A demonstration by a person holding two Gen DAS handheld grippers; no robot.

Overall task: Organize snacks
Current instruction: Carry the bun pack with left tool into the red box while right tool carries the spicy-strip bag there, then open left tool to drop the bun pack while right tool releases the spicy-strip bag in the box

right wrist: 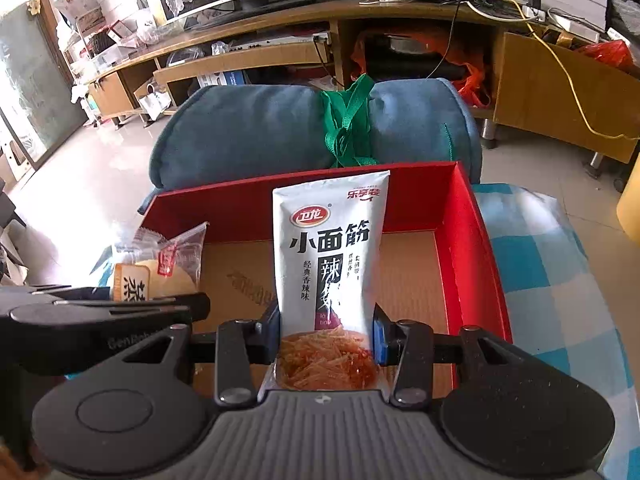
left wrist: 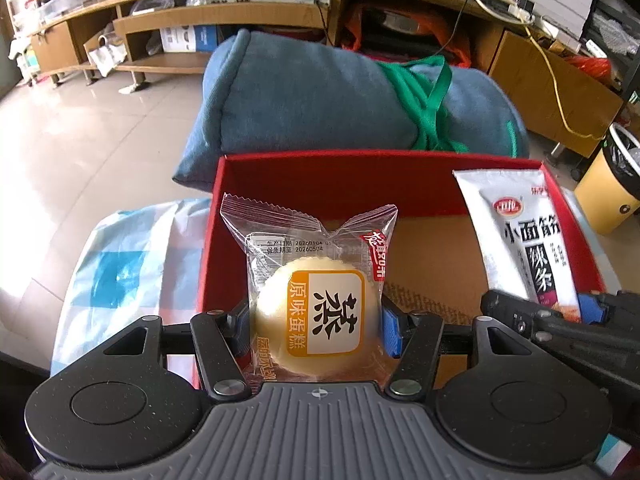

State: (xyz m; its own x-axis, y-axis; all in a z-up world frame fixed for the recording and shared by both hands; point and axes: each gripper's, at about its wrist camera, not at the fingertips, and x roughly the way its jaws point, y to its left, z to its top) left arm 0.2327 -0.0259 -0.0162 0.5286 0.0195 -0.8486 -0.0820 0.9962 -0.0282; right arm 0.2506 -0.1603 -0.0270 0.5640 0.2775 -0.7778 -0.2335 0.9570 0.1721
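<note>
Left wrist view: wrapped cake [left wrist: 316,304] front and centre, pinched between the blue pads of the left gripper [left wrist: 316,320].
Cake look: round pale-yellow sponge cake in a clear crinkled wrapper, zigzag-cut top seal, orange-and-white label with dark Chinese characters, small red tag at the upper right, printed date lines near the top.
Cake place: held above the left part of the red box [left wrist: 360,168], apart from the cardboard floor.
Left gripper: clamped on the cake, pads pressing both sides of the wrapper.
Snack pouch [right wrist: 330,256]: tall white sachet, red oval logo, large black Chinese characters, dark panel below them, clear window at the bottom showing orange-red strips.
Pouch place: upright between the pads of the right gripper [right wrist: 326,332], over the middle of the box; in the left wrist view it shows at the right edge, beside the cake.
Right gripper: closed tight on the lower part of the pouch.
Red box: open top, red walls, brown cardboard floor with a faint print, no loose snack seen lying on the floor.
Cloth [right wrist: 560,264]: blue-and-white checked, under the box.
Cushion roll [left wrist: 320,96]: blue, tied with a green strap [left wrist: 430,112], just behind the box.
Background: tiled floor, low wooden shelving with clutter and cables.
</note>
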